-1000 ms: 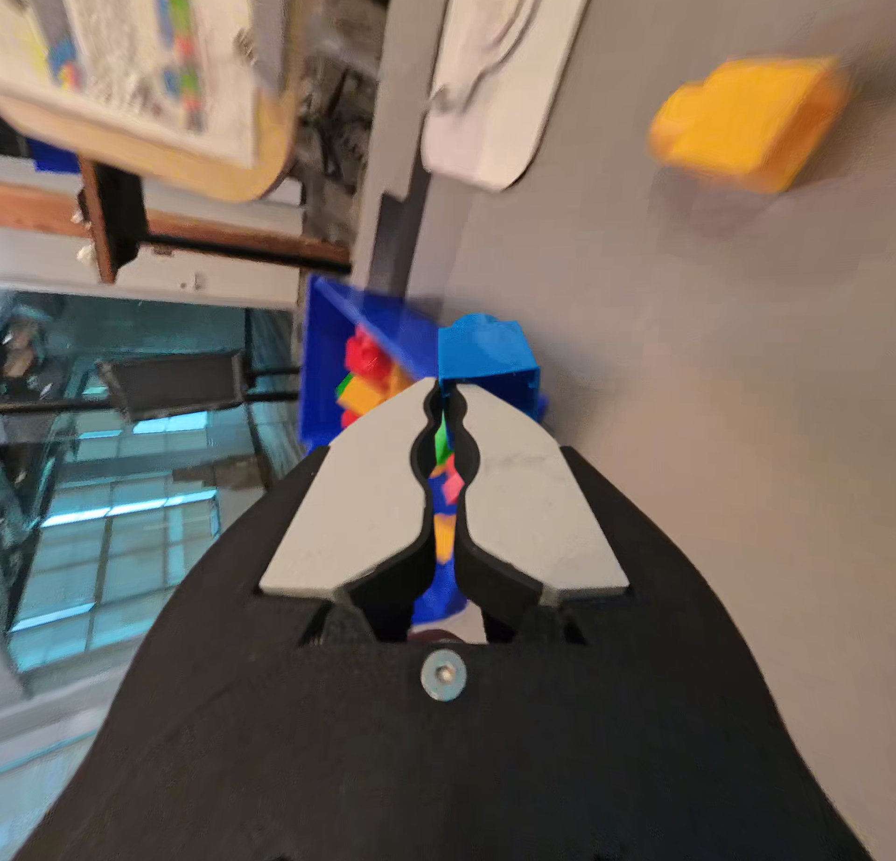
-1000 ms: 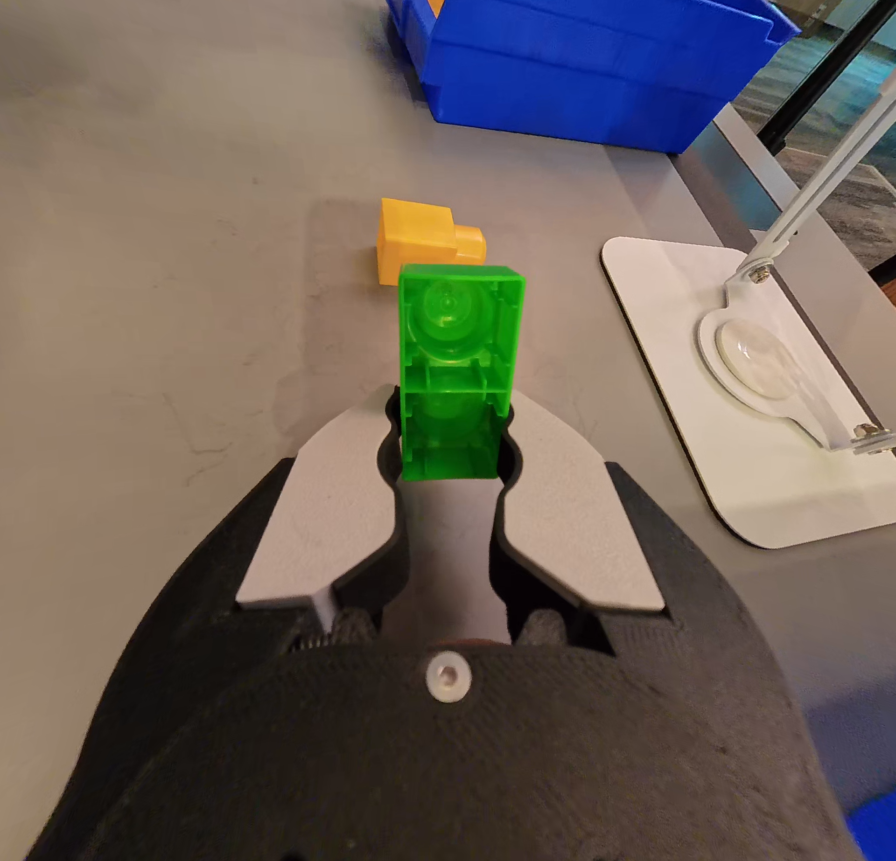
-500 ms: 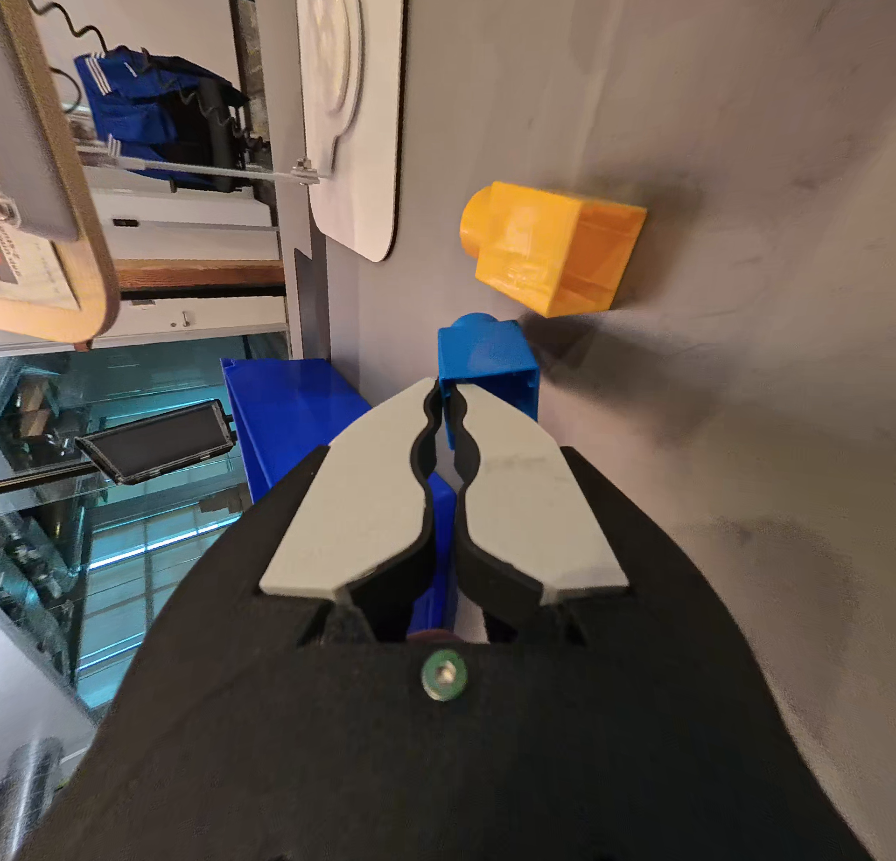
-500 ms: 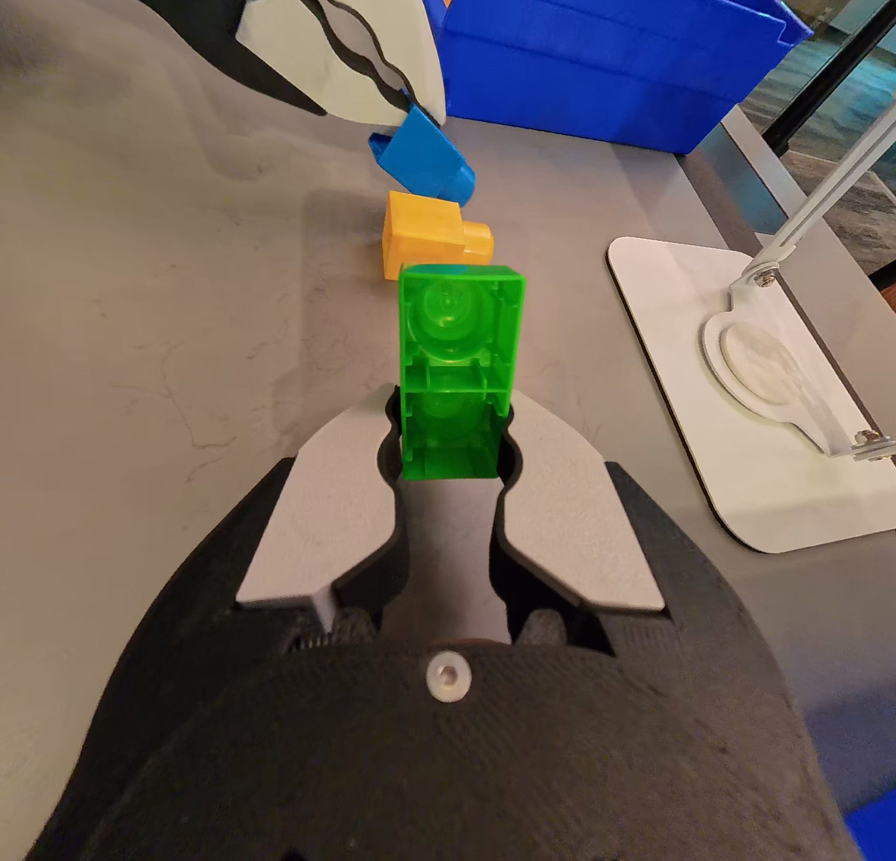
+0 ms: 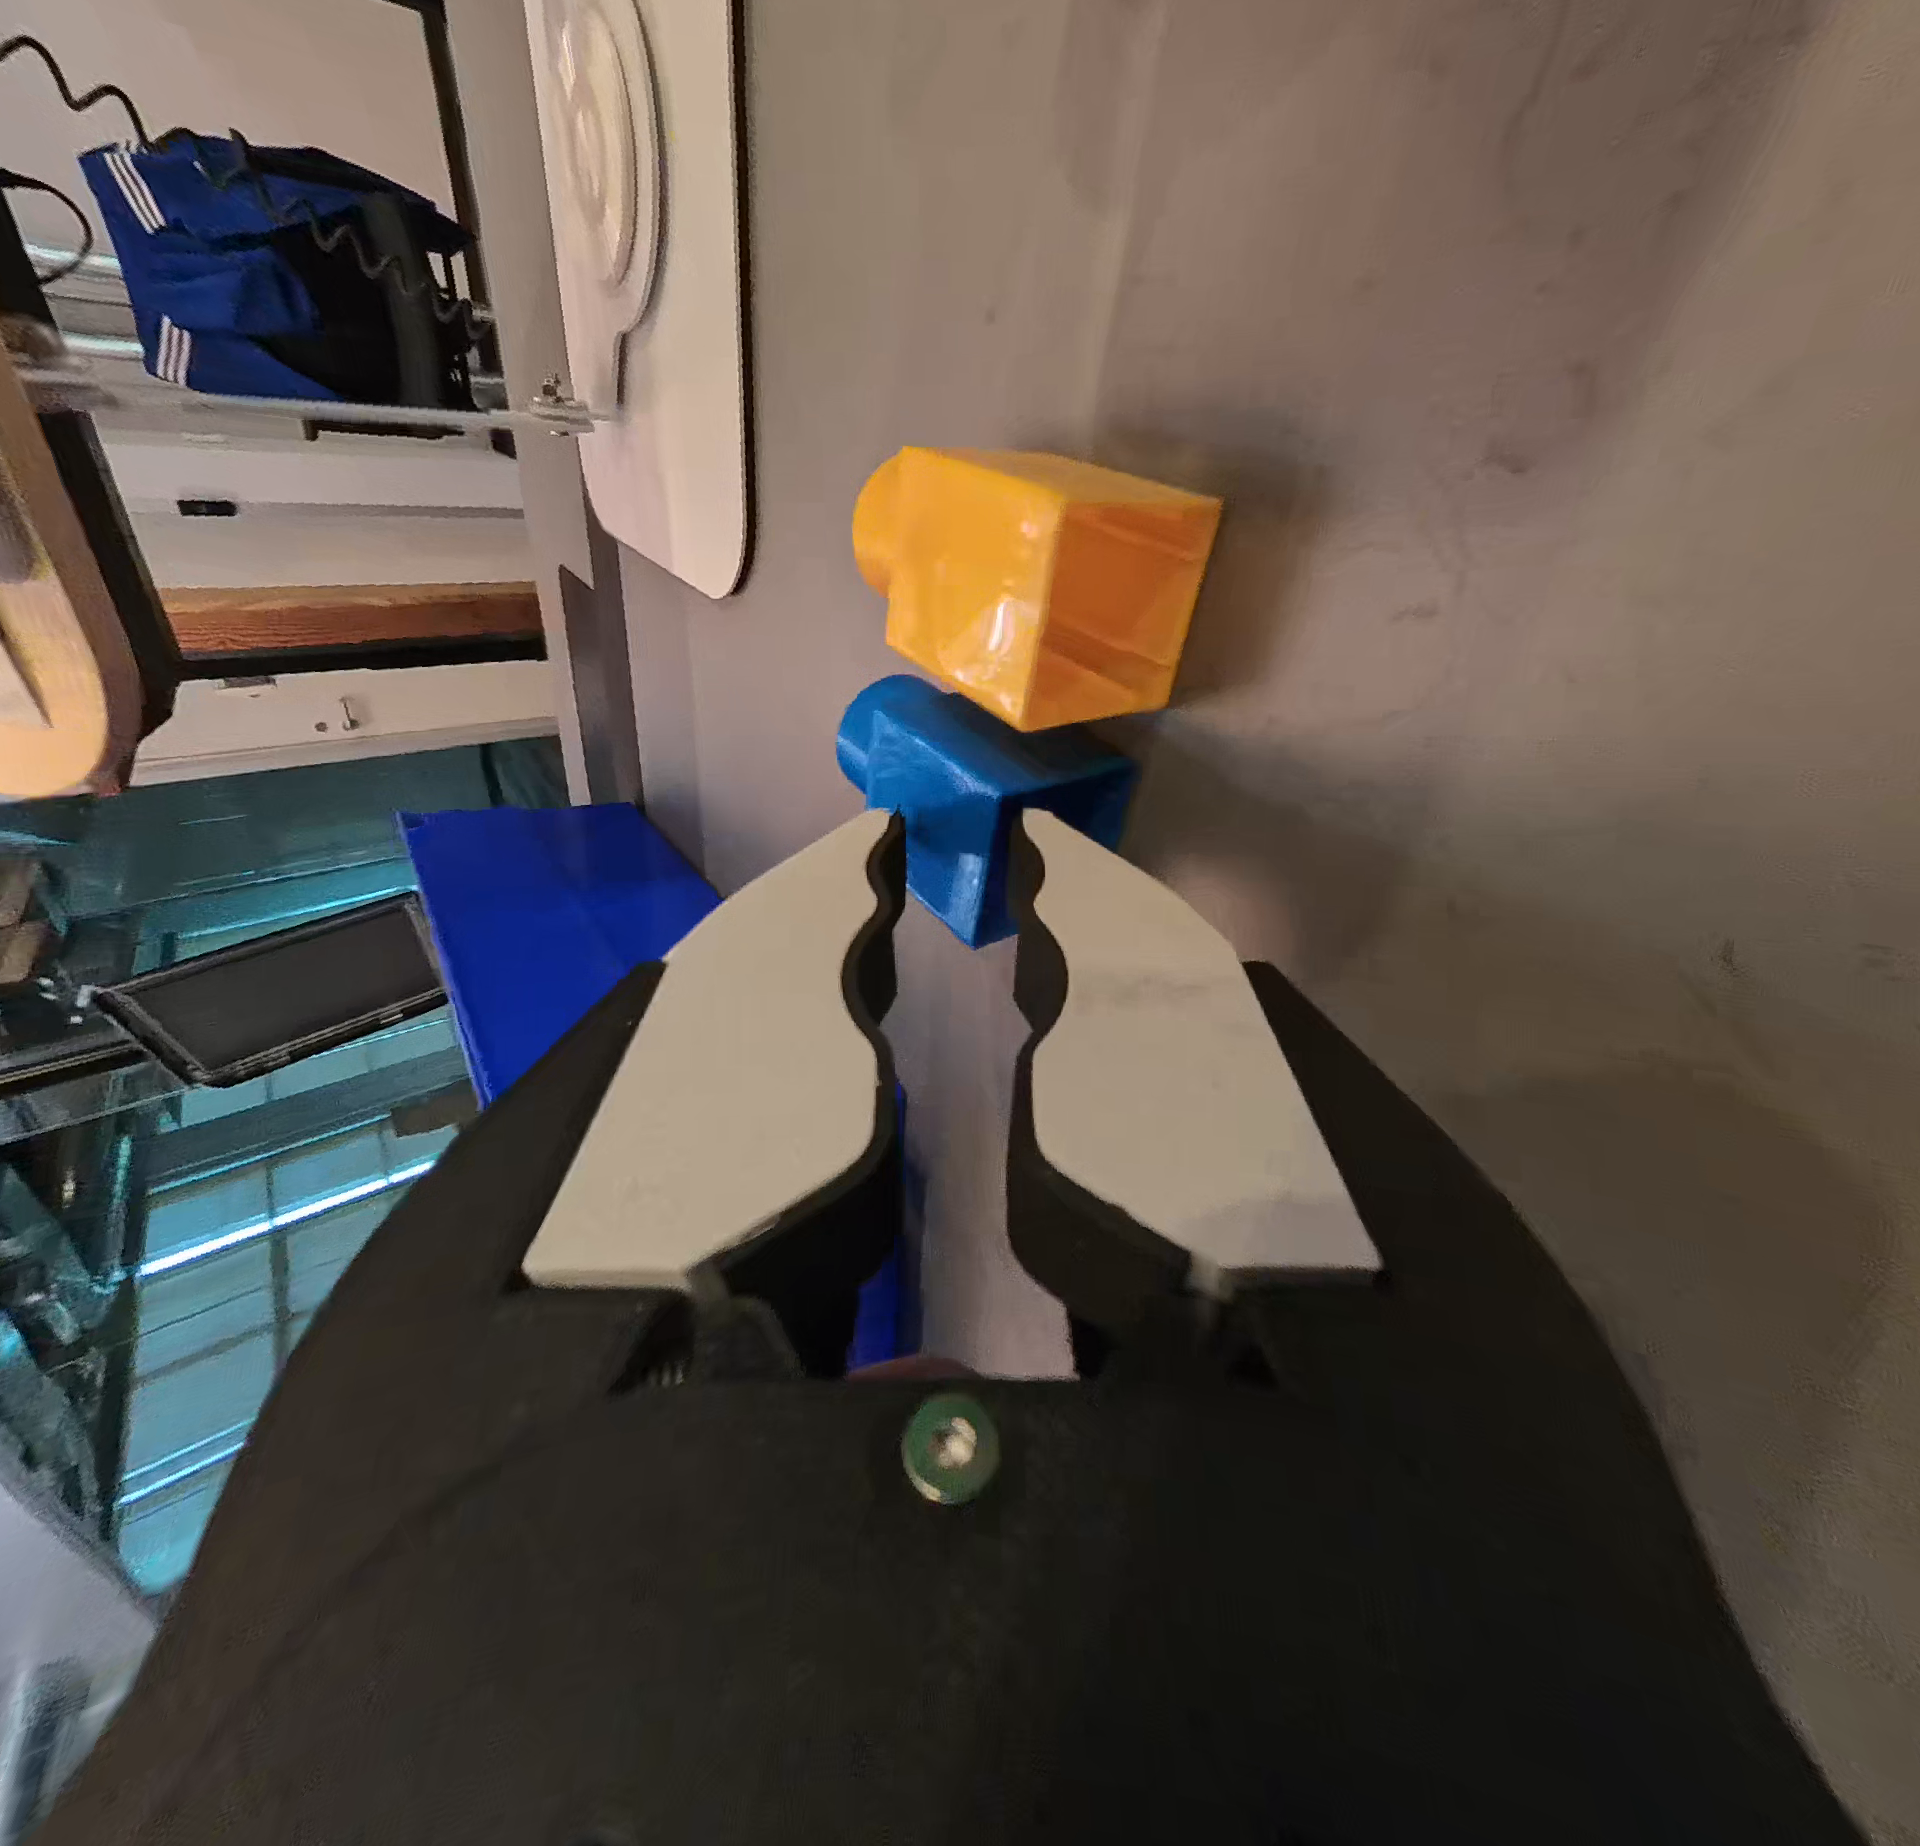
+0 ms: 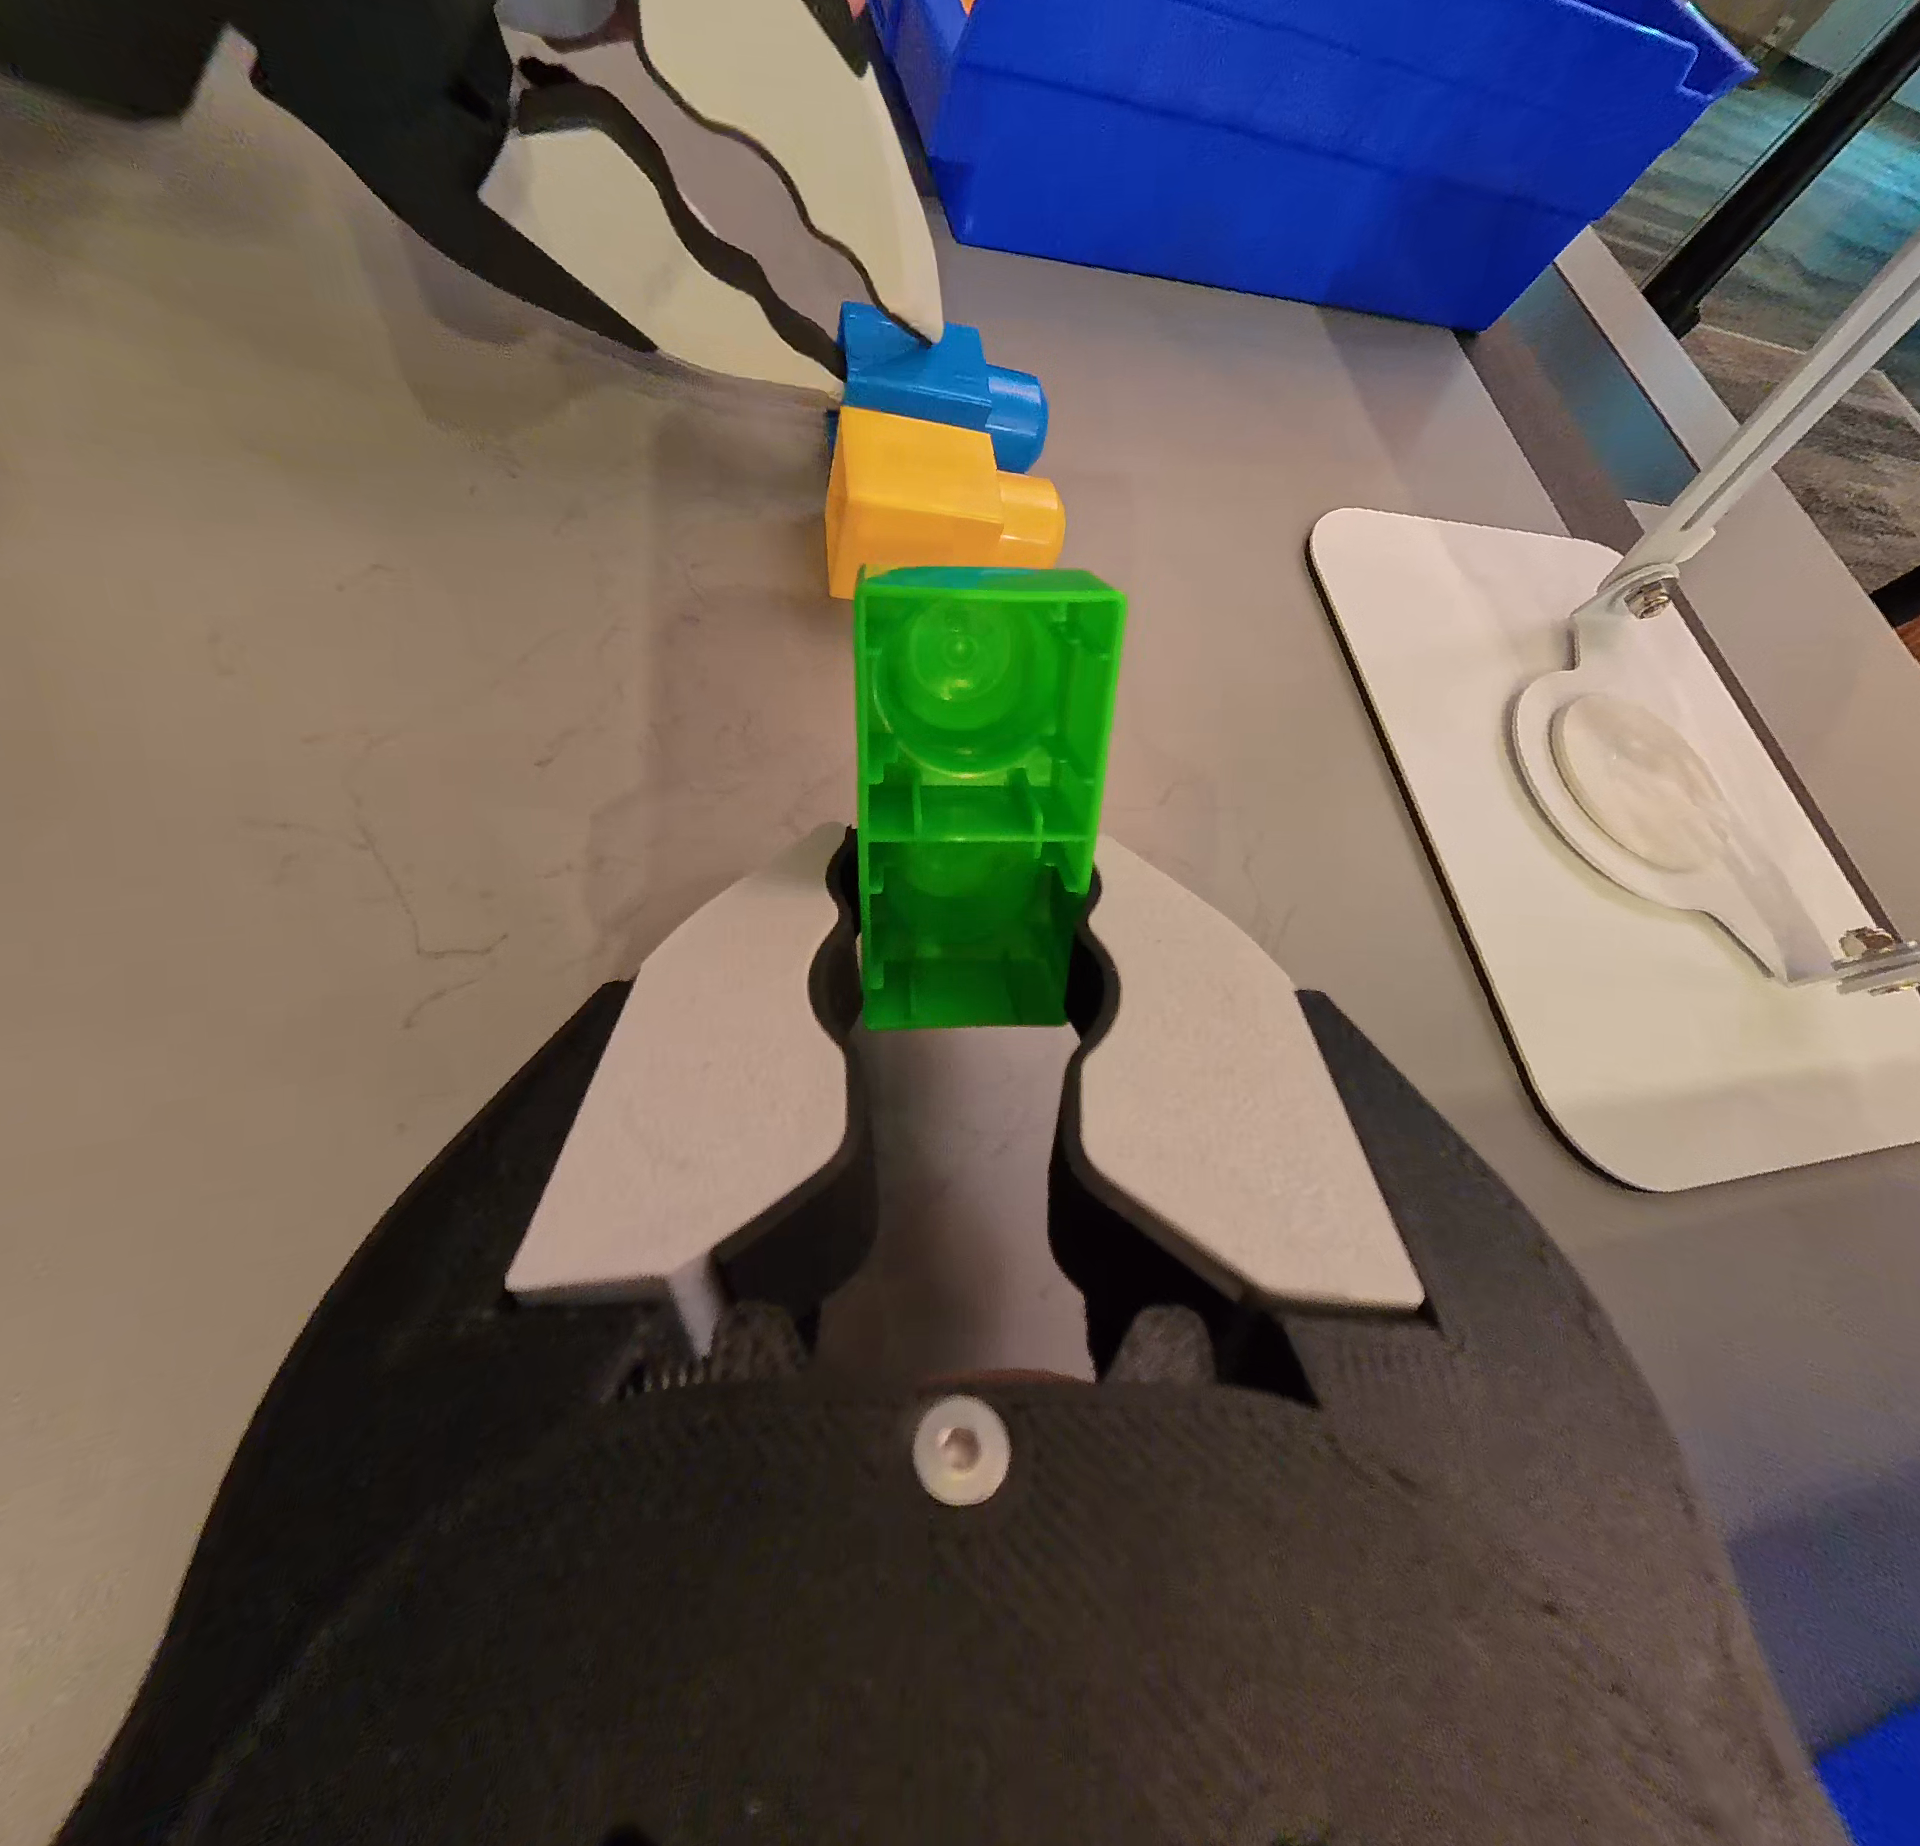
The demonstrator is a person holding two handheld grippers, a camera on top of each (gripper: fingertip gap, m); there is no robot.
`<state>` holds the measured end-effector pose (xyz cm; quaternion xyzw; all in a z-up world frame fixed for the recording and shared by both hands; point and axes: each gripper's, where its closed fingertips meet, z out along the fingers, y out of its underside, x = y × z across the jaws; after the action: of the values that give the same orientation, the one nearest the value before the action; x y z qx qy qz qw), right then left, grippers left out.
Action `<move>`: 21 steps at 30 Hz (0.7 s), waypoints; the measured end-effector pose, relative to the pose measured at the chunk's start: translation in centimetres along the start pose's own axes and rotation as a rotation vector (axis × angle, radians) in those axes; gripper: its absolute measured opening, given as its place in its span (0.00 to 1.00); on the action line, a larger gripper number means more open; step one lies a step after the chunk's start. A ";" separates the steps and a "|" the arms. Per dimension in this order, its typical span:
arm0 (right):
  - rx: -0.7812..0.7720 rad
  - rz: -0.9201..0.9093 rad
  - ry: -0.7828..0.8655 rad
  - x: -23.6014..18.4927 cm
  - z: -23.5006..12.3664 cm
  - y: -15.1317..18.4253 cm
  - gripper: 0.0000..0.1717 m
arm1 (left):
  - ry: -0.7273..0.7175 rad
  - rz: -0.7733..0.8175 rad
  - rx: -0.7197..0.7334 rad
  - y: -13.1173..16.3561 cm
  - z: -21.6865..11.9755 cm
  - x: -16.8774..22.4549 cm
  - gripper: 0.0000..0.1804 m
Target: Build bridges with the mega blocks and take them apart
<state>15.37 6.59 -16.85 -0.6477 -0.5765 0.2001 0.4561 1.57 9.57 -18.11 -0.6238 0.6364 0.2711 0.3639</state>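
My left gripper (image 5: 958, 830) is open, with its tips still around a corner of a blue block (image 5: 977, 809) but not pressing on it. The blue block lies on its side on the grey table, against a yellow block (image 5: 1039, 581) that also lies on its side. The right wrist view shows the same: the left gripper (image 6: 883, 331) reaches in from the upper left, its tips at the blue block (image 6: 925, 383), with the yellow block (image 6: 914, 508) just in front of it. My right gripper (image 6: 971, 861) is shut on a green two-stud block (image 6: 987, 736), whose hollow underside faces the camera, held just short of the yellow block.
A blue bin (image 6: 1299, 134) with more blocks stands at the back of the table (image 6: 312, 653). A white base plate (image 6: 1558, 809) with a clear bracket lies to the right. Beyond the table edge are shelves and a blue bag (image 5: 208, 269). One gripper's finger ends stand about 15 cm off the other's.
My left gripper carried the blue block down beside the yellow block, then its jaws opened and let the block go. My right gripper kept still with the green block in it.
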 end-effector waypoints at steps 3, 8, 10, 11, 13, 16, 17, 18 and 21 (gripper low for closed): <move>0.000 -0.001 0.001 0.0 0.0 0.0 0.22 | 0.006 -0.053 -0.013 0.8 -0.5 -0.6 0.16; 0.000 0.003 0.003 0.1 0.0 0.0 0.22 | 0.186 -0.436 0.077 0.6 -2.2 1.1 0.13; 0.001 0.003 0.002 0.1 0.0 0.0 0.22 | 0.282 -0.641 0.135 -0.2 -2.8 2.1 0.11; 0.001 0.003 0.001 0.0 0.0 0.0 0.22 | 0.310 -0.720 0.155 -0.5 -2.9 2.4 0.12; 0.003 -0.001 -0.002 0.0 -0.1 0.0 0.22 | 0.349 -0.835 0.189 -1.1 -3.0 2.8 0.13; 0.003 -0.006 -0.003 -0.1 -0.2 0.0 0.22 | 0.406 -0.948 0.237 -2.3 -2.9 3.3 0.13; 0.003 -0.007 -0.003 -0.2 -0.2 0.1 0.22 | 0.409 -0.966 0.241 -2.6 -2.6 3.2 0.13; 0.002 -0.008 -0.003 -0.2 -0.3 0.1 0.22 | 0.408 -0.972 0.237 -2.7 -2.3 3.3 0.13; 0.002 -0.012 -0.004 -0.3 -0.3 0.1 0.22 | 0.376 -0.977 0.206 -2.6 -1.4 3.0 0.15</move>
<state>15.64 6.19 -16.89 -0.6435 -0.5812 0.1993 0.4566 4.11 6.45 -19.45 -0.8463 0.3495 -0.1101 0.3867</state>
